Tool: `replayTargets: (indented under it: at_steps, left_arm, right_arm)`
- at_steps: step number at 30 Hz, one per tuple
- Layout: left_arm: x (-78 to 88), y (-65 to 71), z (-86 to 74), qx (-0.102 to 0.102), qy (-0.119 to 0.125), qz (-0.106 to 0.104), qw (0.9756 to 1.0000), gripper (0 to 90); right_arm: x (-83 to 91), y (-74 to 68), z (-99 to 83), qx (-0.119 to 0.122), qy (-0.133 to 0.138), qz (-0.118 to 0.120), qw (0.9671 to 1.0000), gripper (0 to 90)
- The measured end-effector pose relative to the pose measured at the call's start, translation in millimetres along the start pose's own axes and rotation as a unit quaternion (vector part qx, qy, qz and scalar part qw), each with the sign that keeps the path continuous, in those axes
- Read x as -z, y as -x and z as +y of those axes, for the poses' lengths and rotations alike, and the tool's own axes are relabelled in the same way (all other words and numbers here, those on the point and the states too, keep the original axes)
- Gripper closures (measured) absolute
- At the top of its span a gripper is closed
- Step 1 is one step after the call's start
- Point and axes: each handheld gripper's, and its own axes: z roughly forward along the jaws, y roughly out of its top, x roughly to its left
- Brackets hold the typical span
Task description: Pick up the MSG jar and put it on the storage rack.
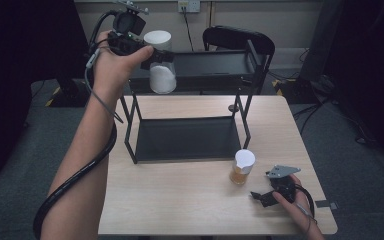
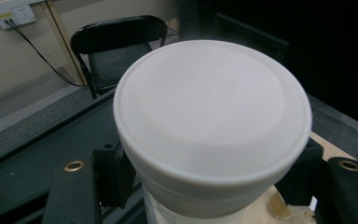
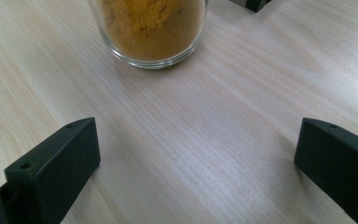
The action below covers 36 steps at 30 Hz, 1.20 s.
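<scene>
Wooden table point(image 1: 190, 200) bears one rack point(image 1: 187, 135), one spice jar point(image 1: 241, 167); left claw point(image 1: 156, 56) grips one white jar point(image 1: 160, 62); right claw point(image 1: 261, 196) gapes.

A pale wooden table point(image 1: 180, 200) carries a black two-tier rack point(image 1: 185, 137) and a powder-filled jar point(image 1: 242, 167).

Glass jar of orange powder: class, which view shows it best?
The high view: the glass jar appears whole, white lid on, standing on the table beside the right gripper. The right gripper view catches its powder-filled base; the left gripper view, a sliver behind the white container.
</scene>
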Motion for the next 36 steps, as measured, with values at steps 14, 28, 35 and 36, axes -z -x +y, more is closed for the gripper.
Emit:
replayTargets:
  at_steps: [14,28,35,36]
  left_arm:
    - [-3.2,-12.0,19.5,0.007,0.004,0.011,0.9999,34.3]
    - [-26.5,-33.6,29.8,0.015,-0.005,0.013,0.9998,34.2]
    - [-43.4,-42.9,31.1,0.020,-0.011,0.021,0.9995,34.2]
    - [-45.4,-44.0,30.5,0.023,-0.010,0.022,0.9995,34.2]
  right_arm:
    - [0.0,0.0,0.0,0.000,0.000,0.000,1.0000,0.0]
    - [0.0,0.0,0.1,-0.001,0.000,0.000,1.0000,0.0]
    - [0.0,0.0,0.1,-0.001,0.000,0.000,1.0000,0.0]
    - [0.0,0.0,0.1,-0.001,0.000,0.000,1.0000,0.0]
